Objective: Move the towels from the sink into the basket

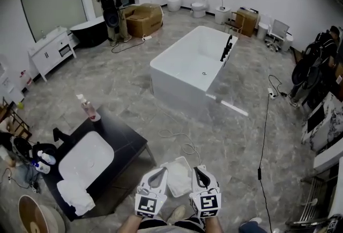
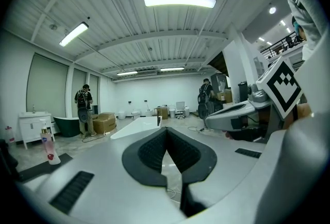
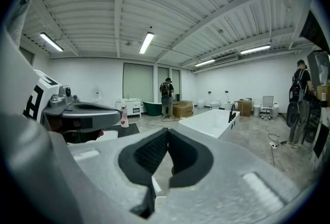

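This showroom has a grey stone-look floor point(image 1: 236, 141). A crumpled white towel point(image 1: 75, 195) lies on the near end of the black desk point(image 1: 126, 143), touching its white oval sink point(image 1: 86, 159). The left claw point(image 1: 159, 172) and right claw point(image 1: 198, 172) are both closed on nothing, well right of the desk over what looks like a white rectangular basket point(image 1: 179, 178). If they reach back without opening, I'd expect them to shove the towel off the desk's edge. Beyond the desk stands a white freestanding bathtub point(image 1: 193, 66).

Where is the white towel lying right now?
In the head view, the white towel lies at the lower left, at the near end of the sink in the black counter, left of the left gripper.
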Demonstrator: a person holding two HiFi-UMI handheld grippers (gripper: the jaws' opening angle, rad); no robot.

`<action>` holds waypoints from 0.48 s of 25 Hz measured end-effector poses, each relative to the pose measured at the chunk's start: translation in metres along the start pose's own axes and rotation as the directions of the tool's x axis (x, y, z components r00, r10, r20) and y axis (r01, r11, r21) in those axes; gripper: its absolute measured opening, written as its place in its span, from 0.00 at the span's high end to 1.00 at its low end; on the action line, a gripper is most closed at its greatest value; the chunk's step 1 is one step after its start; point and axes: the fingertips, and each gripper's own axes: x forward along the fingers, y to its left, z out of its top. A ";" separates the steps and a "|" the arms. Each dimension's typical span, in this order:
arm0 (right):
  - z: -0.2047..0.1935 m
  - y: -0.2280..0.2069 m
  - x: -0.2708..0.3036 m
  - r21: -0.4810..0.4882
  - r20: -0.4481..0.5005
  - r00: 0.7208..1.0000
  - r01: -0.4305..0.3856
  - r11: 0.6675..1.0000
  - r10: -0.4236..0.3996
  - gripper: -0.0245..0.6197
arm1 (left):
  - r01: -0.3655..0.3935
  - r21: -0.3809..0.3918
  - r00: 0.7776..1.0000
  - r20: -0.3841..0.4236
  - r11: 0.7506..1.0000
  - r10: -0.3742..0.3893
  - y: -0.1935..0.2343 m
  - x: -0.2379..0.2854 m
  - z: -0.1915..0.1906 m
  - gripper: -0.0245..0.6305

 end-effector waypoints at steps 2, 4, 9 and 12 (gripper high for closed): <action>0.002 0.008 0.001 -0.007 0.003 1.000 -0.029 1.000 0.029 0.96 | -0.024 0.001 1.000 0.003 1.000 0.024 0.003 -0.006 0.002 0.95; 0.004 0.018 0.002 -0.018 0.005 0.998 -0.063 0.998 0.063 0.96 | -0.053 0.001 0.999 0.007 0.999 0.053 0.007 -0.013 0.003 0.95; 0.012 0.051 0.010 -0.044 0.013 0.986 -0.167 0.985 0.168 0.96 | -0.143 0.005 0.990 0.013 0.990 0.143 0.025 -0.037 0.006 0.95; 0.019 0.077 0.016 -0.058 0.021 0.972 -0.234 0.970 0.236 0.96 | -0.212 -0.005 0.977 0.001 0.977 0.212 0.041 -0.058 0.003 0.95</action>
